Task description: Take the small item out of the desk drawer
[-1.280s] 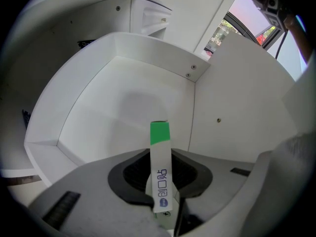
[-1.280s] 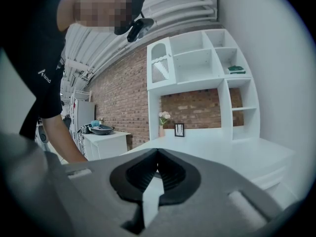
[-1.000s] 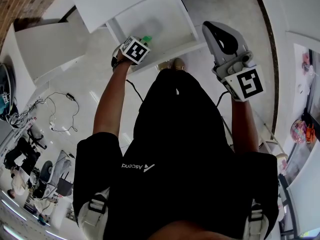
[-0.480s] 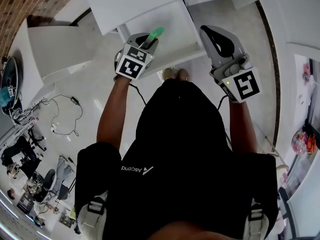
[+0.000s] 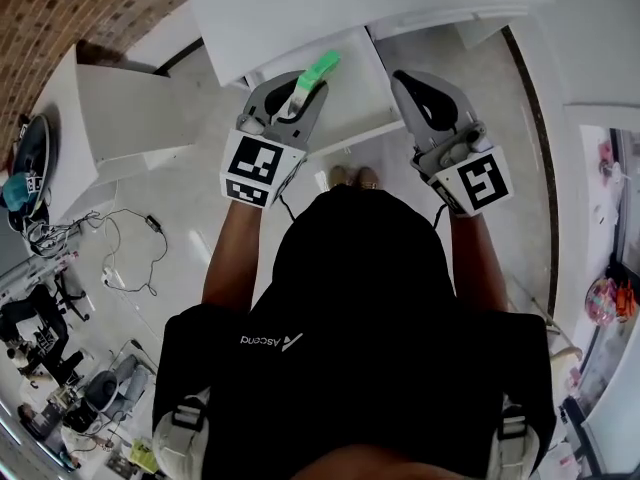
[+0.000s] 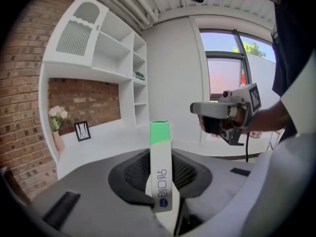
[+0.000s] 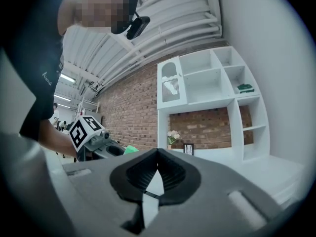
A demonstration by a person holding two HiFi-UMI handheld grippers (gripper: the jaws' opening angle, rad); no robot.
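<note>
Drawer (image 5: 365, 88) gapes below my left tongs (image 6: 161, 184), pinching the tube (image 6: 160, 167), seemingly out already; right tongs (image 7: 157, 174) pressed together, empty.

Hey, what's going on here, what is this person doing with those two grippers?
A person stands at a white desk whose drawer is open, with a handheld gripper in each hand. The left gripper is clamped on a small white box with a green end and holds it up above the drawer rather than inside it. The right gripper is alongside, jaws together with nothing between them. The item looks to be out of the drawer and not yet set down.
</note>
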